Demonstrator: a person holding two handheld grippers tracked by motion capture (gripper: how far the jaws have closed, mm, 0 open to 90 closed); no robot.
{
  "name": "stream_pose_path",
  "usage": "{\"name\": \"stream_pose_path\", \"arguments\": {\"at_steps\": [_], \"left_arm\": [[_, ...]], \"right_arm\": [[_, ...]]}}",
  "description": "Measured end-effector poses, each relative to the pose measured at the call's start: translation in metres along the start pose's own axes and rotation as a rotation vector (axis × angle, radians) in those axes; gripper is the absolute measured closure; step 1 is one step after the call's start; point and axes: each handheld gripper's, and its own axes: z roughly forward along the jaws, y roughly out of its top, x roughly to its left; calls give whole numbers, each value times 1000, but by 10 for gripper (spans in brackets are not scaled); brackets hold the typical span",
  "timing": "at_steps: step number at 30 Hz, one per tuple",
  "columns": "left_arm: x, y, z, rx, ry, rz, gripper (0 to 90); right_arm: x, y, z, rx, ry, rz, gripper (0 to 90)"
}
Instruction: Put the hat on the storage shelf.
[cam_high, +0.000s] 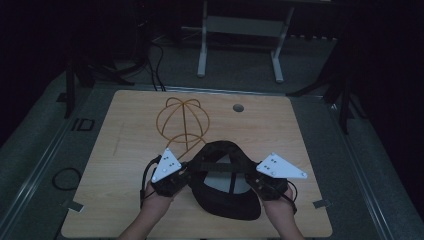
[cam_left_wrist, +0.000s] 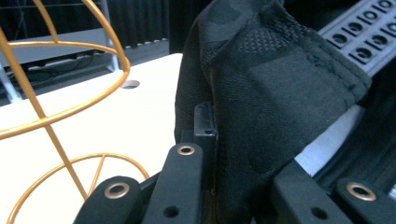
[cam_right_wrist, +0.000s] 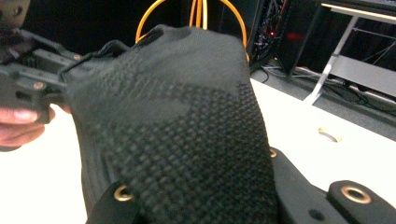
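Note:
A black cap (cam_high: 225, 187) is held upside down over the near middle of the wooden table (cam_high: 130, 190), its brim toward me and its pale lining showing. My left gripper (cam_high: 181, 175) is shut on the cap's left edge, with black fabric (cam_left_wrist: 261, 112) pinched between its jaws. My right gripper (cam_high: 257, 181) is shut on the cap's right edge, and knit fabric (cam_right_wrist: 187, 135) bulges over its jaws. Just behind the cap stands a gold wire hat stand (cam_high: 183, 120), upright on the table. The same wire stand (cam_left_wrist: 51, 112) rises at the left of the left gripper view.
A round cable hole (cam_high: 238, 107) sits at the table's far right. A white-legged desk frame (cam_high: 240, 40) stands on the floor beyond the table. Cables (cam_high: 65, 177) lie on the floor at the left. Bare tabletop lies on both sides of the cap.

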Motion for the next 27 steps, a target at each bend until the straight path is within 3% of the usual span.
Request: {"name": "stream_pose_path", "arguments": {"at_steps": [7, 14, 21, 27], "left_arm": [[-3, 9, -1, -22, 37, 12, 878], [-7, 20, -1, -27, 25, 29, 881], [-11, 27, 1, -43, 5, 23, 882], [-14, 33, 2, -49, -10, 21, 882]], "right_arm": [[0, -3, -3, -12, -7, 23, 882], [-1, -9, -10, -26, -12, 50, 864], [-4, -17, -13, -19, 8, 93, 734], [-4, -25, -20, 3, 78, 95, 490]]}}
